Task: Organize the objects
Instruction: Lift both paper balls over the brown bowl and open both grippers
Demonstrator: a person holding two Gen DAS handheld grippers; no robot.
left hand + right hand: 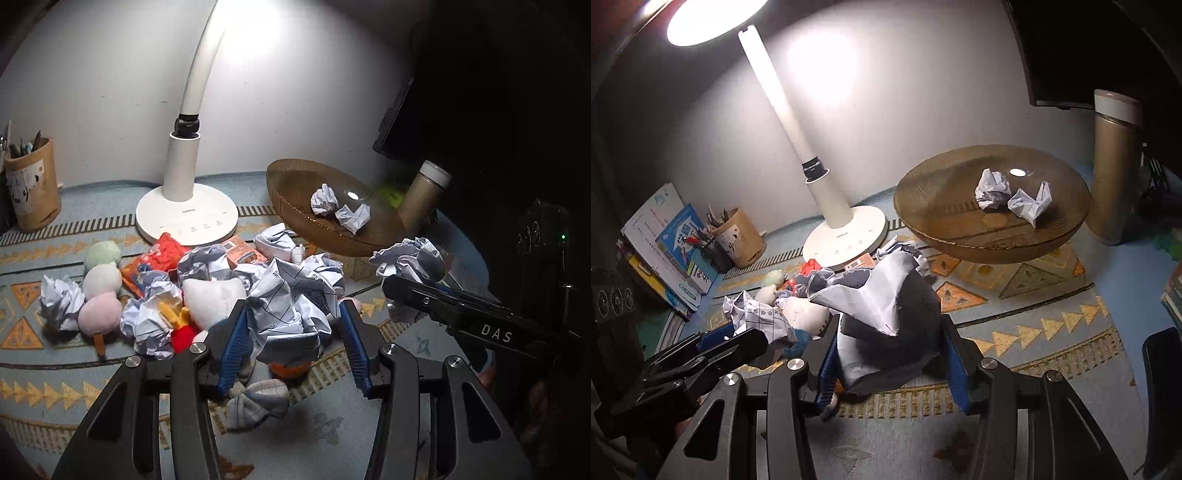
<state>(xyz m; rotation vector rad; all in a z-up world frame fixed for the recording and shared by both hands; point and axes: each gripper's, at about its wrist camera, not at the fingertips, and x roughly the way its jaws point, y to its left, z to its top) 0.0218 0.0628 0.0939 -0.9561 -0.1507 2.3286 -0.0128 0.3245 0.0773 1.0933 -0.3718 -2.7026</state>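
A pile of crumpled paper balls and soft toys lies on the patterned mat. My left gripper point(293, 332) is shut on a crumpled paper ball point(291, 306) with printed lines, over the pile. My right gripper point(892, 343) is shut on another crumpled paper ball point(886, 295), held above the mat; it also shows at the right of the left wrist view point(410, 258). An amber glass bowl point(295, 218) point(923, 214) stands behind and holds two paper balls point(993, 190) point(1032, 203).
A white desk lamp point(186, 218) point(846, 229) stands behind the pile. A gold thermos point(1115, 166) stands right of the bowl. A pen cup point(33, 184) point(738, 236) and stacked books point(668, 254) are at the left. A dark monitor point(395, 122) is at the back right.
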